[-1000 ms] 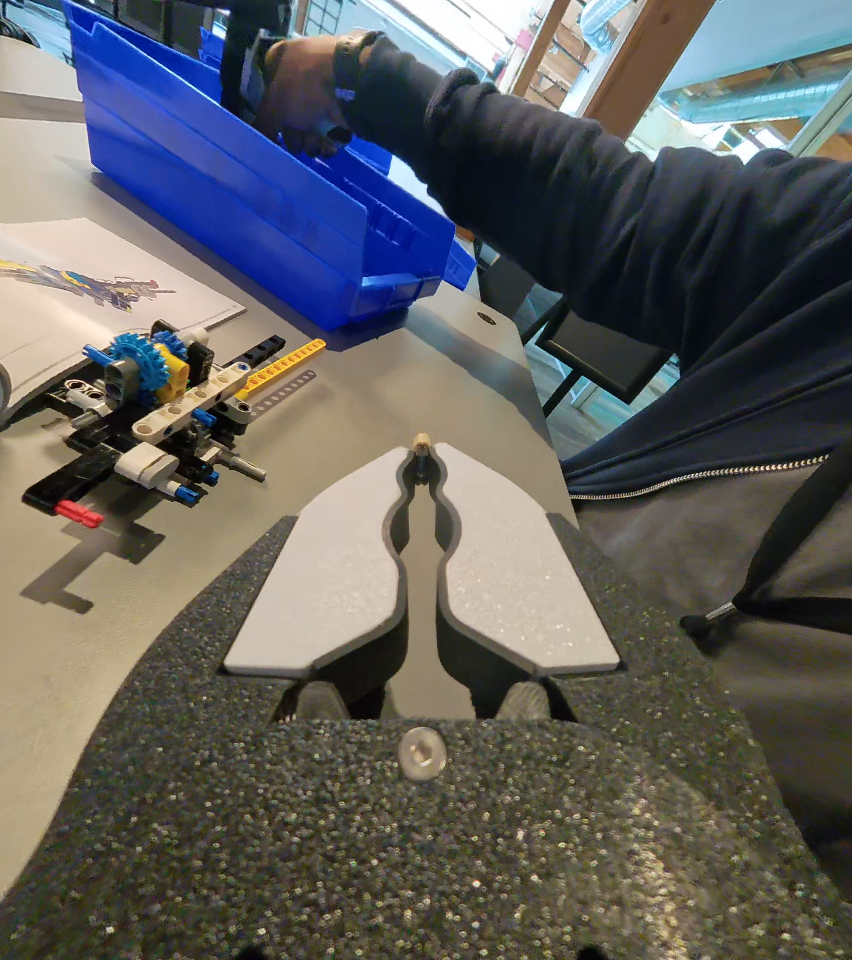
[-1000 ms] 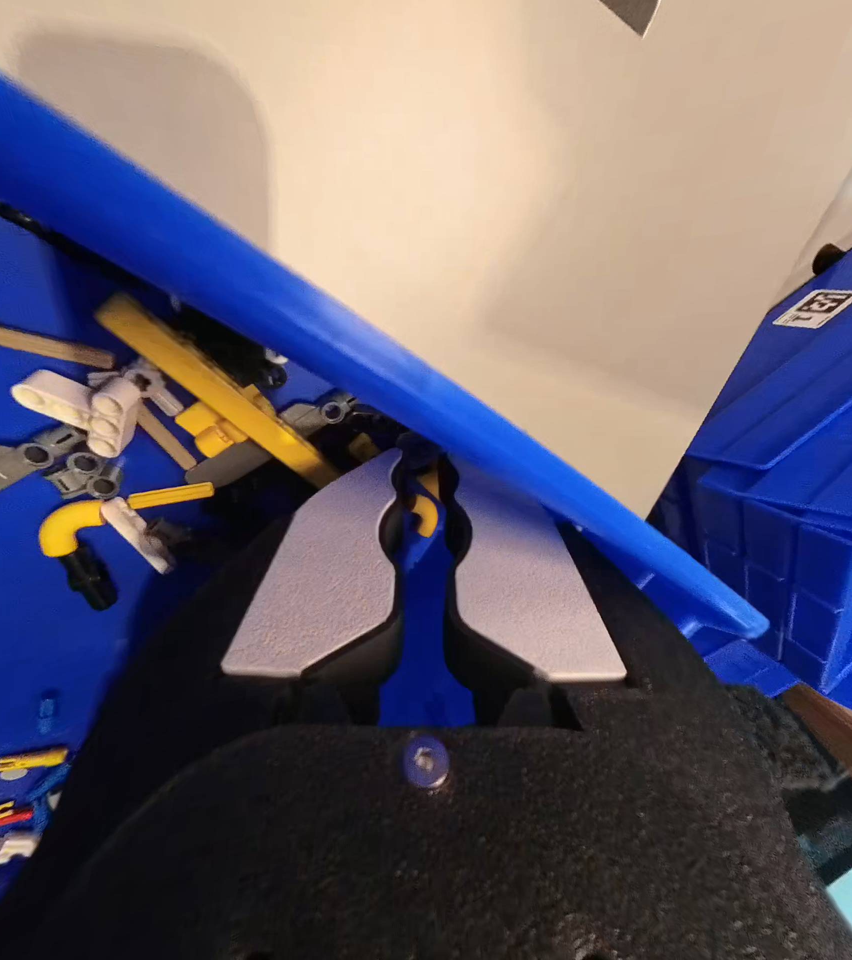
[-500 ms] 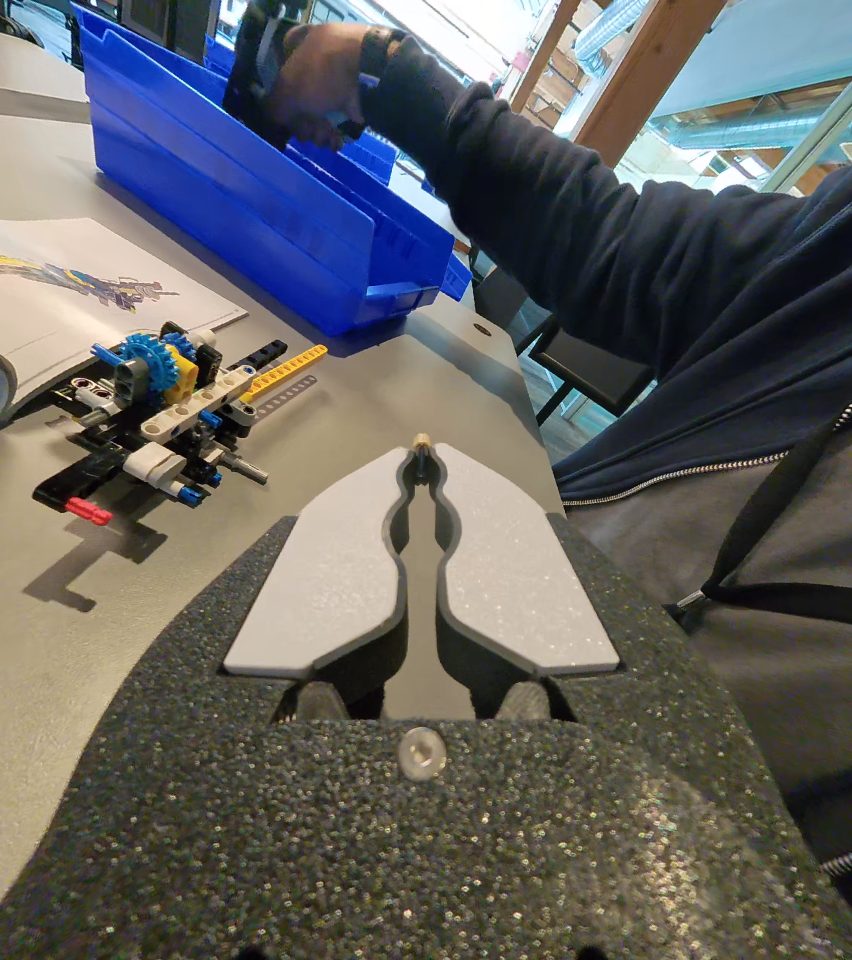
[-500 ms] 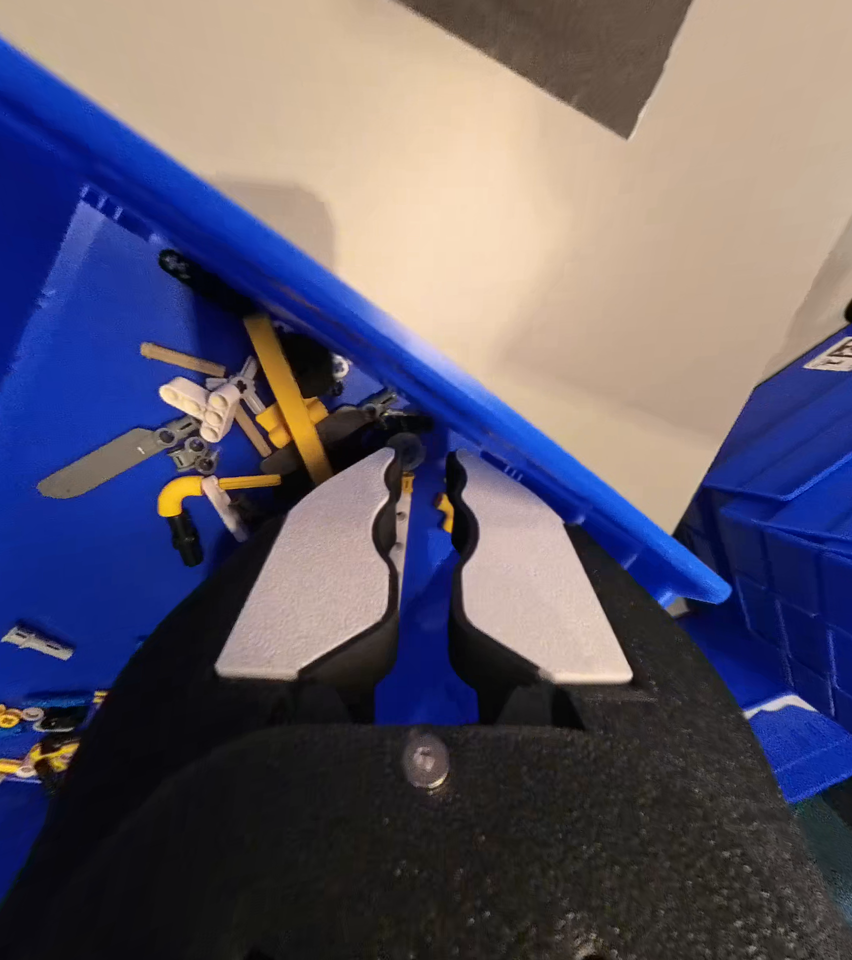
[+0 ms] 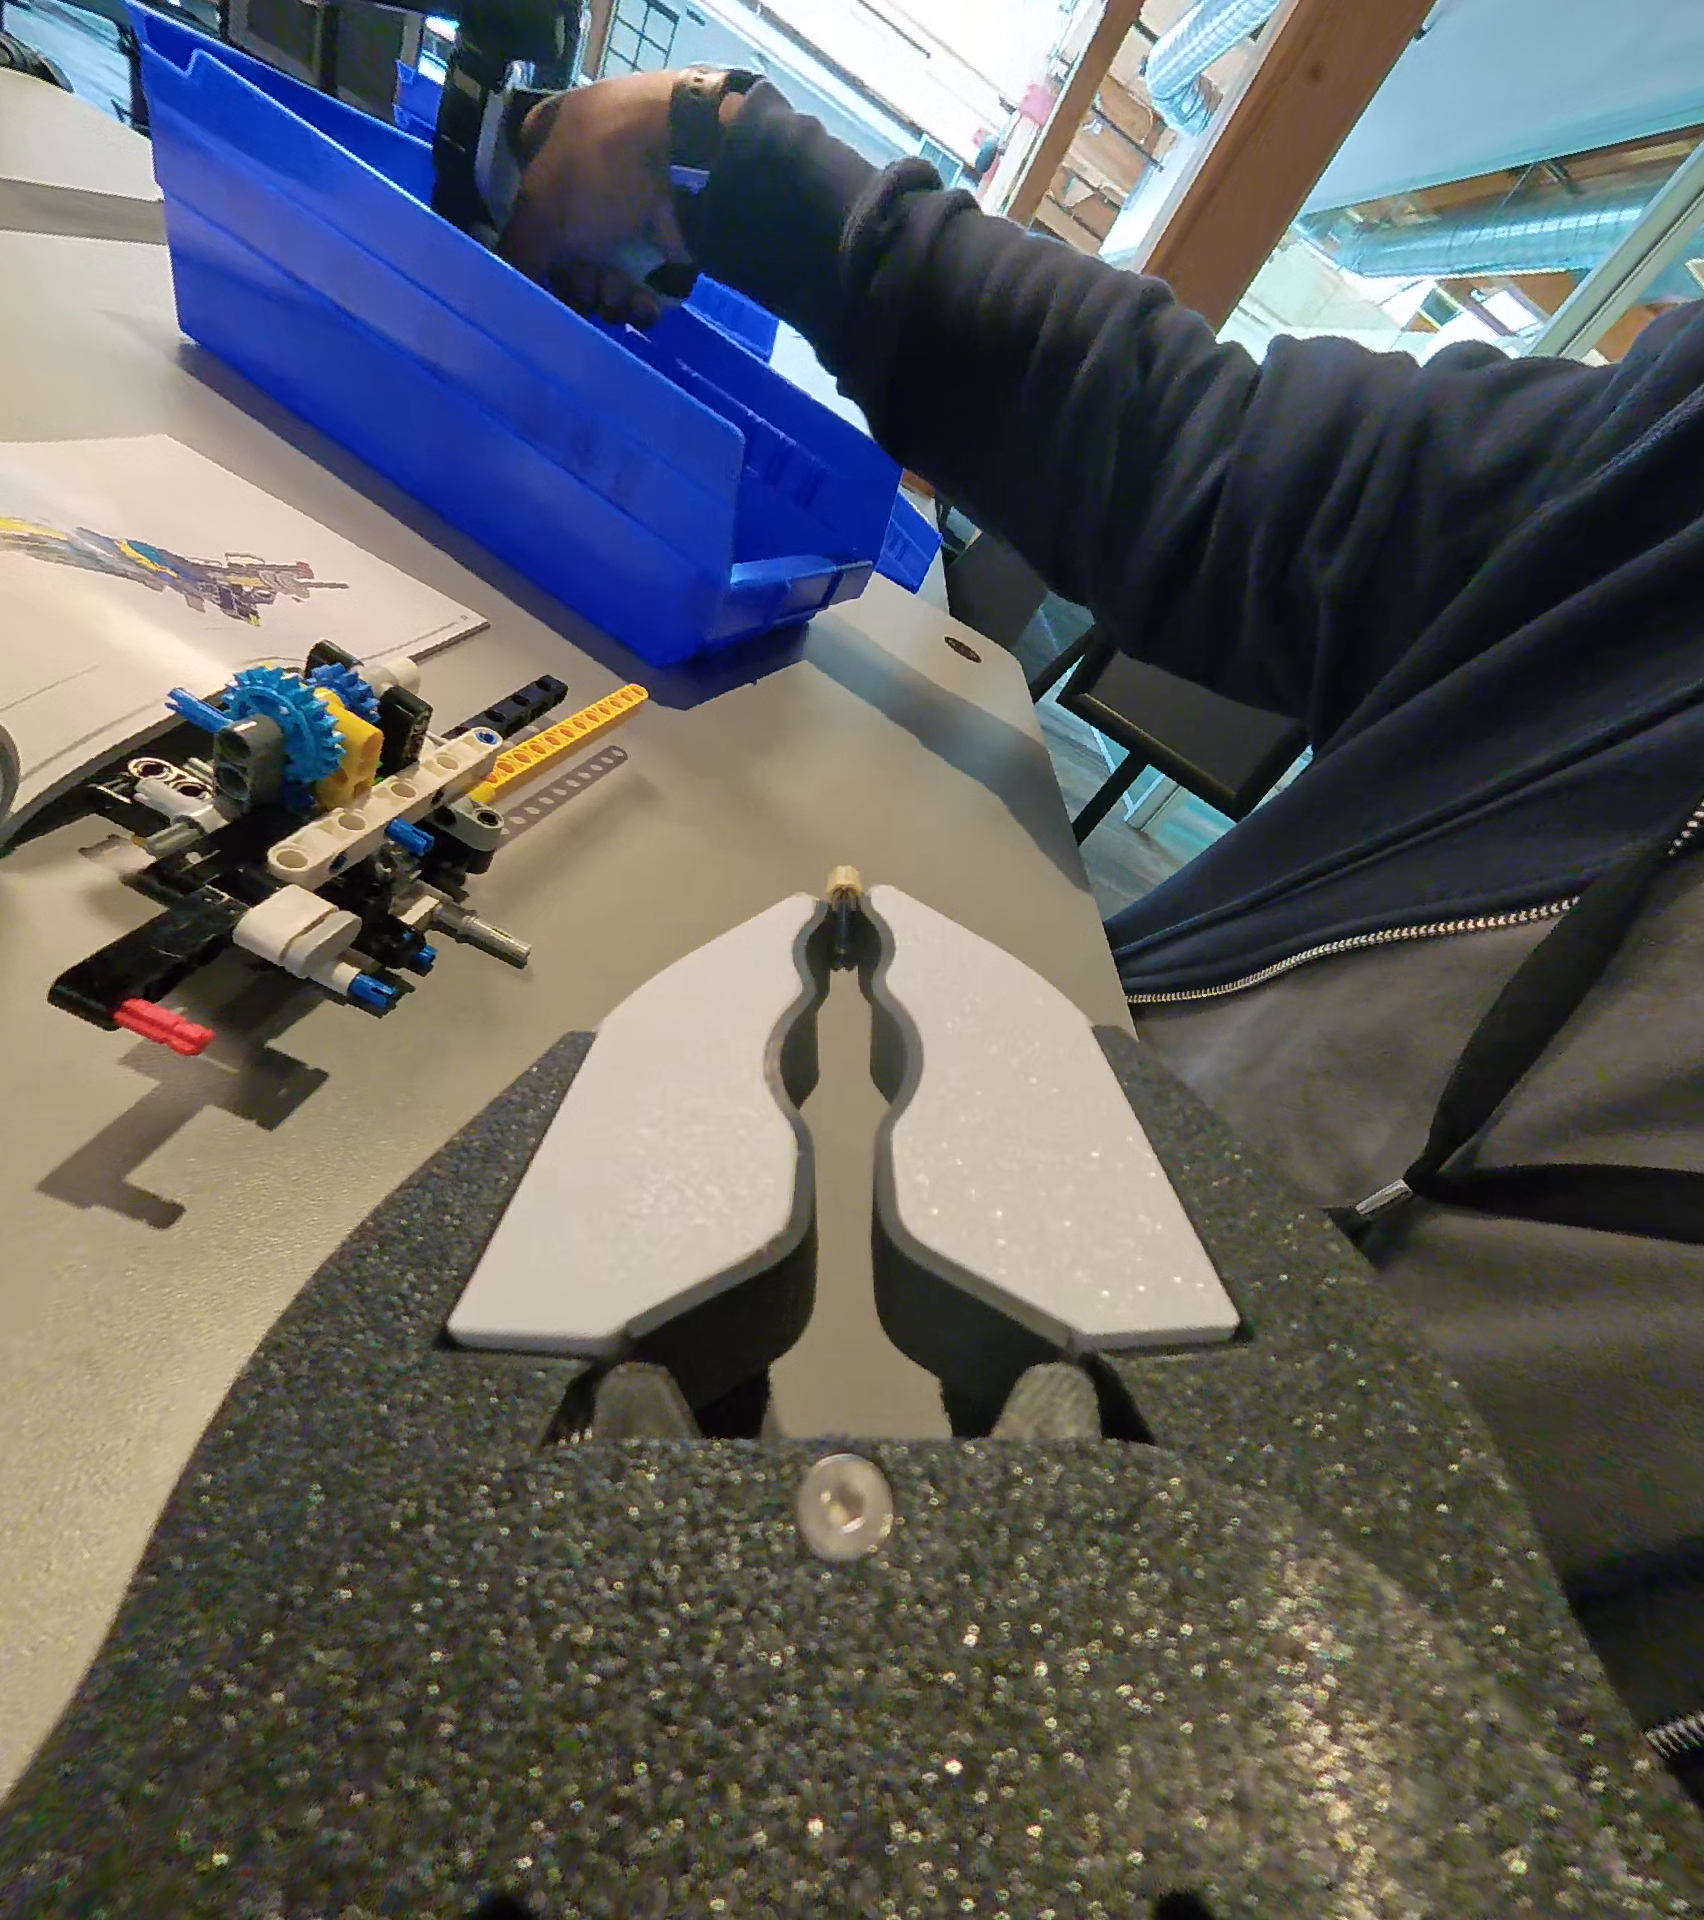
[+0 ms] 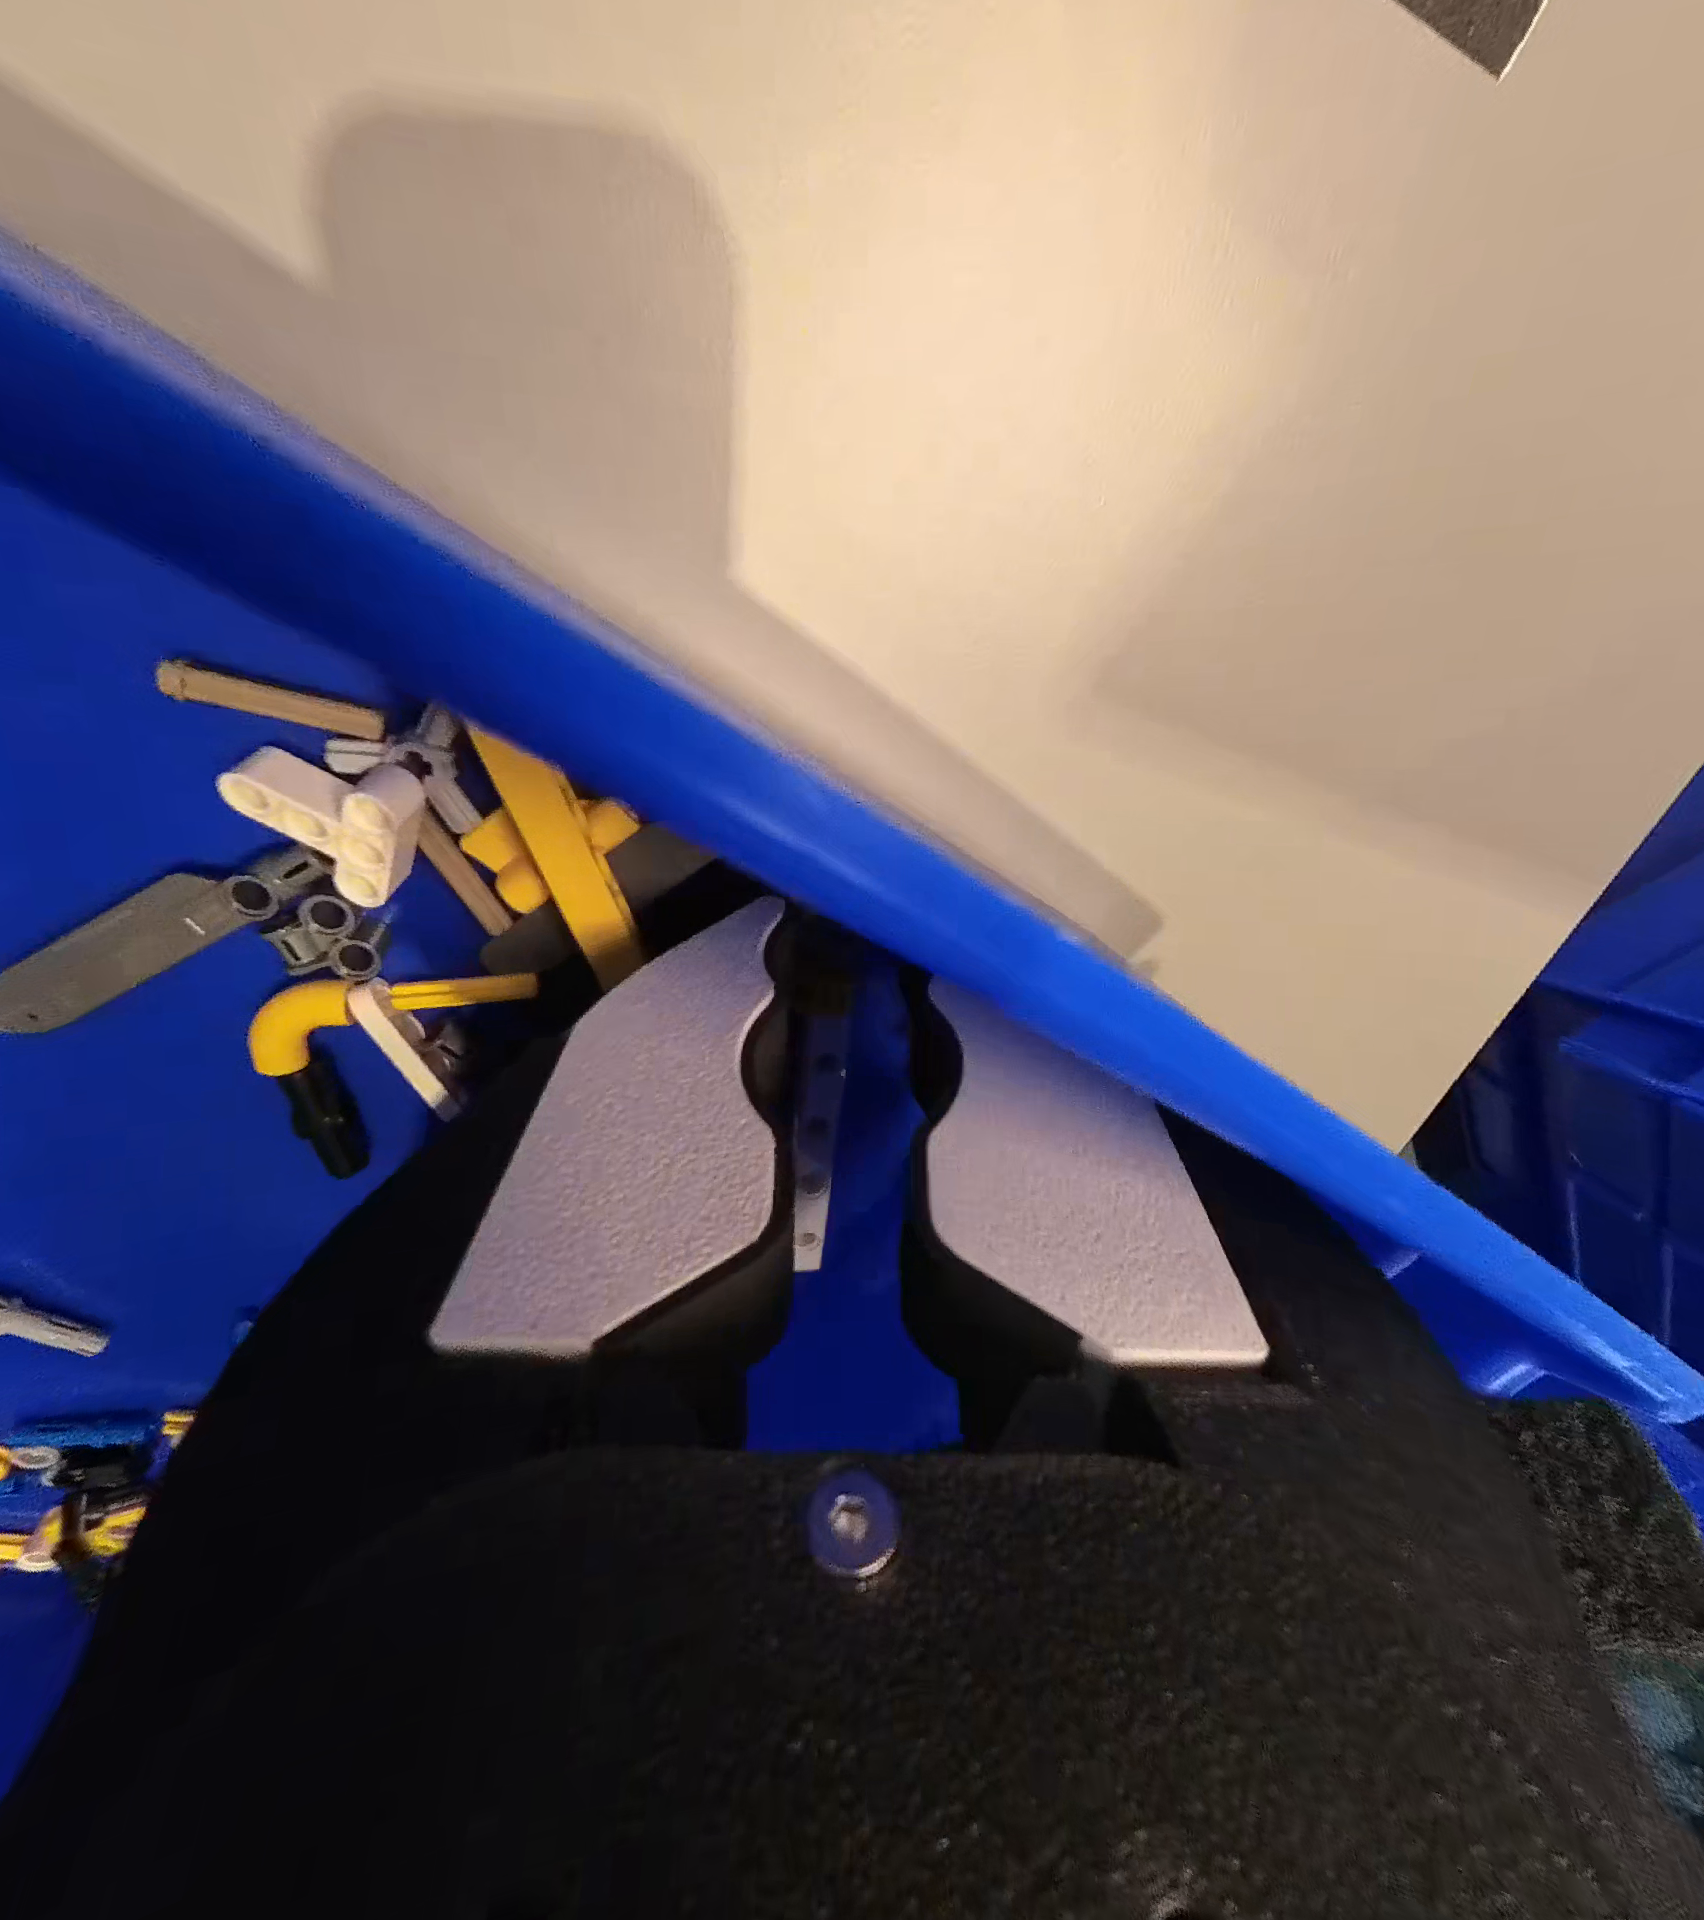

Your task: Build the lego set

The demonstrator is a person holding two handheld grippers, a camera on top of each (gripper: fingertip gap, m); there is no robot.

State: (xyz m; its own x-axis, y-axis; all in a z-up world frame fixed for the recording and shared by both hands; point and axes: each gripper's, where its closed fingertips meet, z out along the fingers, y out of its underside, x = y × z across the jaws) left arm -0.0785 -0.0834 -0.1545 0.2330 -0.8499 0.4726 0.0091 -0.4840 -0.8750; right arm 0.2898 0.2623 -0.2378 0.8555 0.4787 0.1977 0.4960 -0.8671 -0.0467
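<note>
The half-built lego model (image 5: 308,831) sits left of centre, far from finished. My left gripper (image 5: 843,914) pinches a small tan pin (image 5: 840,885); my right gripper (image 6: 843,977), jaws parted, straddles a grey beam (image 6: 819,1122) in the blue bin (image 6: 619,707).

A dark chair (image 5: 1180,727) stands beyond the grey table (image 5: 827,748), near a wooden post (image 5: 1243,156).

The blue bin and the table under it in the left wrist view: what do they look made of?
The blue bin looks like moulded hard plastic: uniform colour, soft sheen, ribbed walls and a formed lip. The table shows a matte grey, faintly textured top, probably laminate or a coated board; its core cannot be told. The booklet beside it is plainly paper, with curling pages.
</note>
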